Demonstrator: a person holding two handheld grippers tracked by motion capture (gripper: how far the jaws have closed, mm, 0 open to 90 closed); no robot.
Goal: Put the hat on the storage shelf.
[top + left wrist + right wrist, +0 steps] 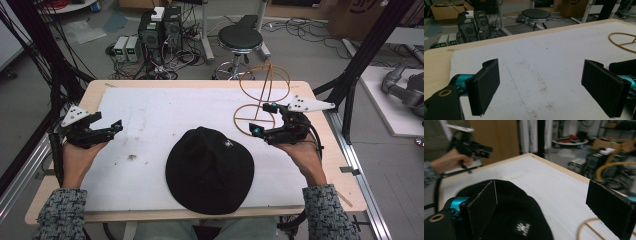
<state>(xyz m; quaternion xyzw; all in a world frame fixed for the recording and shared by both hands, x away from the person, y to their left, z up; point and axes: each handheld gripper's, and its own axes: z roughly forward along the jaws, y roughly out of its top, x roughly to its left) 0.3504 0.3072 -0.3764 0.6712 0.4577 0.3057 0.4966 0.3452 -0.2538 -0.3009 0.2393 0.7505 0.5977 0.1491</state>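
One round black brimmed fabric hat (210,170) lies flat at the near middle of the white mat (150,115) that covers the wooden table (95,87), a small white paw patch (522,228) on its crown. It sits between the two hand-held tools, touched by neither. Right of it, the right gripper (264,119) hangs just above the mat, jaws spread wide with nothing in them; in the right gripper view the hat lies low beneath its left jaw. Well off to the hat's left, the left gripper (118,125) is held at the mat's edge, jaws likewise wide apart over bare, stained mat. Beyond the right gripper stands one tan wire stand (262,95), two hoops joined by a post. On the floor past the table: one black round stool (240,37) and two dark computer towers (160,30).
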